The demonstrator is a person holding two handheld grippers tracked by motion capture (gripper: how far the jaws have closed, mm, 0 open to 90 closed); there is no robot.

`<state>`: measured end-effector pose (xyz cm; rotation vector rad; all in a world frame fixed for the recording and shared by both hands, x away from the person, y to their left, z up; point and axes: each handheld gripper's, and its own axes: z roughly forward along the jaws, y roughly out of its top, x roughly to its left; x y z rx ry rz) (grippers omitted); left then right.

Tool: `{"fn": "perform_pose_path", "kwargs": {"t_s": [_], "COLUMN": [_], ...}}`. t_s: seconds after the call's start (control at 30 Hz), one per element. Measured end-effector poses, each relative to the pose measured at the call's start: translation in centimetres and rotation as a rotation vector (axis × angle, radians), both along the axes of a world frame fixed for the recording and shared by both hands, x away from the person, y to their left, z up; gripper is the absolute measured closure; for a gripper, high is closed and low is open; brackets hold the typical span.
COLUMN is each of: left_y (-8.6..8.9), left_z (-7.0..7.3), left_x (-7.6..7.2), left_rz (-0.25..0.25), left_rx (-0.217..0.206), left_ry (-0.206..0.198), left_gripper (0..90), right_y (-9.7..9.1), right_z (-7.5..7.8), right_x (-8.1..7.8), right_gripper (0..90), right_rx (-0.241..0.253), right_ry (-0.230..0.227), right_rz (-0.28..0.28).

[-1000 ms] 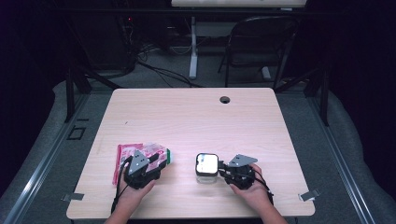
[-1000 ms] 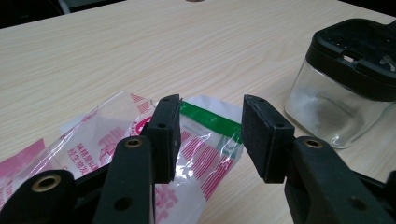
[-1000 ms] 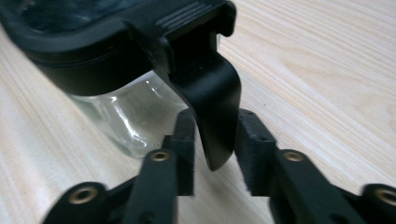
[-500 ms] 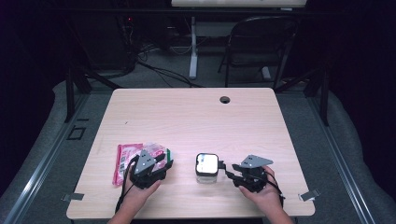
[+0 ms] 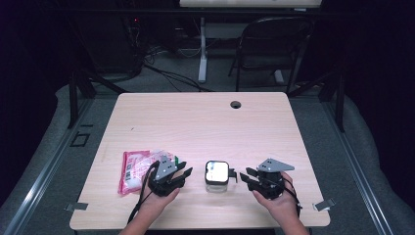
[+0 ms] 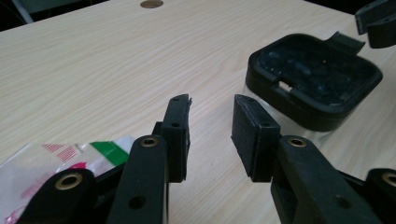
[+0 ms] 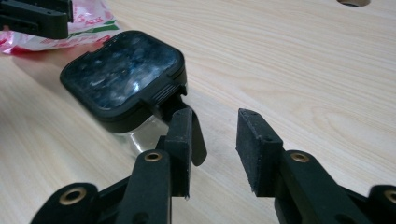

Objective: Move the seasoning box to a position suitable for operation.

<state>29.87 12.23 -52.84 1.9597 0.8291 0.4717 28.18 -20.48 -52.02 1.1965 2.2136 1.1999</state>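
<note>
The small clear container (image 5: 217, 175) with its black lid (image 6: 313, 79) stood near the front edge of the table (image 5: 205, 122), between your two hands, lid seated on top and its tab turned toward your right side. Your right gripper (image 5: 248, 177) sat just beside that tab, pointing at the container; its jaws had just been closing a little, yet they were apart with only bare wood between the pads, nothing held, and one fingertip (image 7: 180, 135) lay close in front of the tab without my being able to say it touched. Your left gripper (image 5: 182, 175) was on the other side, near the container but apart from it, its jaws likewise parted and empty after closing somewhat, with the red and white packet (image 5: 134, 169) lying just behind it. You seemed to be at the approach step, squaring up both tools on the container before any grip. The next move probably called for steadying the clear body from the left while the right jaws took the tab, keeping the pull gentle so the light container would not skid or tip.
</note>
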Motion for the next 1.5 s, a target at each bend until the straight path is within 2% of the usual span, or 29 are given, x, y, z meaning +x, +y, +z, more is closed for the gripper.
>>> {"fn": "perform_pose_path", "kwargs": {"t_s": [0.03, 0.17, 0.2, 0.3, 0.5, 0.7, 0.77, 0.87, 1.03, 1.1, 1.23, 1.37, 1.5], "left_y": [-0.2, -0.8, -1.0, -1.2, -1.3, -1.8, -2.0, -2.2, -2.5, -2.6, -2.7, -2.9, -2.8], "left_z": [0.0, 0.2, 0.1, 0.1, 0.0, -0.3, -0.4, -0.6, -0.8, -0.8, -0.8, -0.9, -0.9], "left_x": [0.1, 0.5, 0.6, 0.6, 0.6, 0.7, 0.7, 0.6, 0.4, 0.3, 0.2, 0.0, -0.2], "left_rz": [-0.003, -0.025, -0.029, -0.036, -0.038, -0.044, -0.050, -0.056, -0.078, -0.085, -0.097, -0.111, -0.112], "left_rx": [-0.010, -0.001, -0.008, 0.008, 0.006, 0.009, 0.013, 0.021, 0.031, 0.038, 0.022, 0.028, 0.034], "left_ry": [0.008, 0.036, 0.043, 0.046, 0.053, 0.066, 0.066, 0.071, 0.077, 0.072, 0.076, 0.077, 0.077], "left_gripper": [67.6, 70.5, 71.5, 73.9, 78.1, 80.8, 81.4, 82.5, 82.6, 82.6, 83.2, 83.5, 85.6], "right_y": [0.0, 0.4, 0.4, 0.7, 1.5, 2.0, 2.2, 2.4, 2.8, 2.8, 2.9, 2.8, 2.9], "right_z": [0.1, 0.3, 0.4, 0.7, 1.1, 1.3, 1.3, 1.1, 0.6, 0.5, 0.5, 0.3, 0.3], "right_x": [0.1, 0.4, 0.4, 0.5, 0.6, 0.7, 0.7, 0.8, 1.1, 1.2, 1.1, 1.2, 1.2], "right_gripper": [66.5, 70.0, 70.4, 70.5, 71.4, 72.2, 72.2, 72.3, 72.8, 73.1, 73.4, 75.0, 76.0], "right_rx": [0.004, 0.018, 0.011, 0.038, 0.032, 0.072, 0.095, 0.094, 0.115, 0.118, 0.129, 0.161, 0.158], "right_ry": [0.004, 0.018, 0.022, 0.009, -0.016, -0.017, -0.011, -0.004, 0.040, 0.044, 0.047, 0.063, 0.061], "right_rz": [-0.008, -0.040, -0.035, -0.038, -0.035, -0.025, -0.020, -0.015, 0.001, 0.005, -0.001, 0.011, 0.010]}}
